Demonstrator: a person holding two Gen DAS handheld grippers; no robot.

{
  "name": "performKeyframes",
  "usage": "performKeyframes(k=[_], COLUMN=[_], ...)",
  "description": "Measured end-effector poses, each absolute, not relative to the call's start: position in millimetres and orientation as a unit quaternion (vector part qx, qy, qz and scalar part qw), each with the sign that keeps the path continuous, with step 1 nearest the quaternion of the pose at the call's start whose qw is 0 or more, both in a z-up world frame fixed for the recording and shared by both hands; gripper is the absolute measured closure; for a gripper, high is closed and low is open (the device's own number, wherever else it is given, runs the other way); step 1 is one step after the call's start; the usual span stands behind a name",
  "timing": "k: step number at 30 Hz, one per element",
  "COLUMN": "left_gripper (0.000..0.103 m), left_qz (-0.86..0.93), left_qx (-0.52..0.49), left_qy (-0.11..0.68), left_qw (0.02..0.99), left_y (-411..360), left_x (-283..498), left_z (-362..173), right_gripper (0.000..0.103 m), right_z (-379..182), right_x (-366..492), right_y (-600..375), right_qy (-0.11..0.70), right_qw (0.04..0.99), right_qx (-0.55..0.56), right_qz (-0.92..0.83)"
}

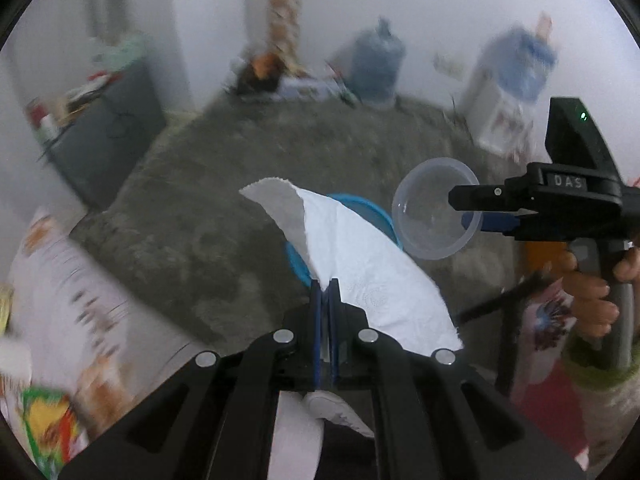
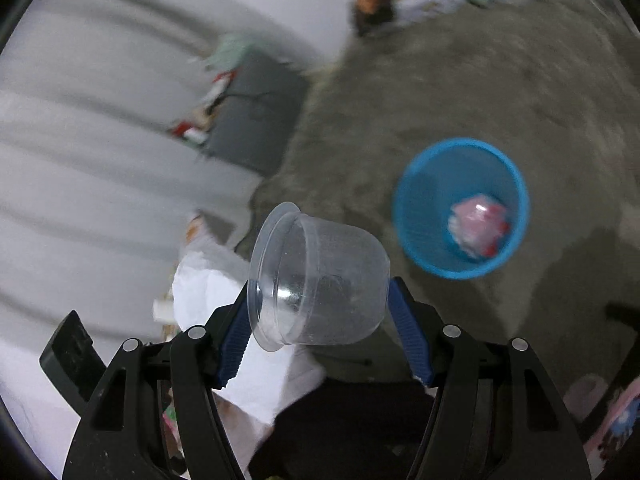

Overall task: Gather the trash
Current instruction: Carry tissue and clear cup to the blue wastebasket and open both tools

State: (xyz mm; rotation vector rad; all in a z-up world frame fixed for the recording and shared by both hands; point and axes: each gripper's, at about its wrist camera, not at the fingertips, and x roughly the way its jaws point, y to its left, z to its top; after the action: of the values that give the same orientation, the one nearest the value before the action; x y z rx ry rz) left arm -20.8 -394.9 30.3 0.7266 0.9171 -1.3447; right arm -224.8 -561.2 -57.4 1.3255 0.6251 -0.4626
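My left gripper [image 1: 326, 292] pinched a limp, feather-light paper towel [image 1: 352, 256] by its lower edge while my right gripper [image 2: 320, 320] clamped a thin, slippery, crushable plastic cup [image 2: 320, 276] across its sides, both above the floor near the blue bin [image 2: 460, 208].

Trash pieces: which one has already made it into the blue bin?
Only the pink-and-white crumpled wad lies inside the blue bin. The clear plastic cup sits in the right tool, and the white tissue is pinched in the left tool.
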Motion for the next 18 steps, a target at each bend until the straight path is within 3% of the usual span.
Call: performKeyframes(k=[11,13,15,18], left_gripper=[0.097,0.084,0.068,0.061], left_qz=[-0.574,-0.562,-0.549,-0.538], left_qx=[0.361,0.353,0.329,0.31], left_qy=[0.456,0.478,0.503,0.518], left_qw=[0.576,0.575,0.58,0.588], left_y=[-530.5,-543.2,-551.2,-553.9], left_x=[-66.5,-62.1,-55.5,-47.1], left_z=[-101.2,-118.9,-133.1,-139.4], right_gripper=[0.036,0.03,0.03,0.029], right_z=[-179.3,-203.7,-217.6,-238.1], right_x=[-222.1,-222.1,-222.9,-221.9], right_y=[-632.2,-644.3,-649.7,-654.4], right_qy=[0.284,0.284,0.287,0.292], right_qw=[0.631,0.618,0.601,0.579], right_qx=[0.673,0.689,0.697,0.71], right_qz=[-0.259,-0.253,-0.266,-0.274])
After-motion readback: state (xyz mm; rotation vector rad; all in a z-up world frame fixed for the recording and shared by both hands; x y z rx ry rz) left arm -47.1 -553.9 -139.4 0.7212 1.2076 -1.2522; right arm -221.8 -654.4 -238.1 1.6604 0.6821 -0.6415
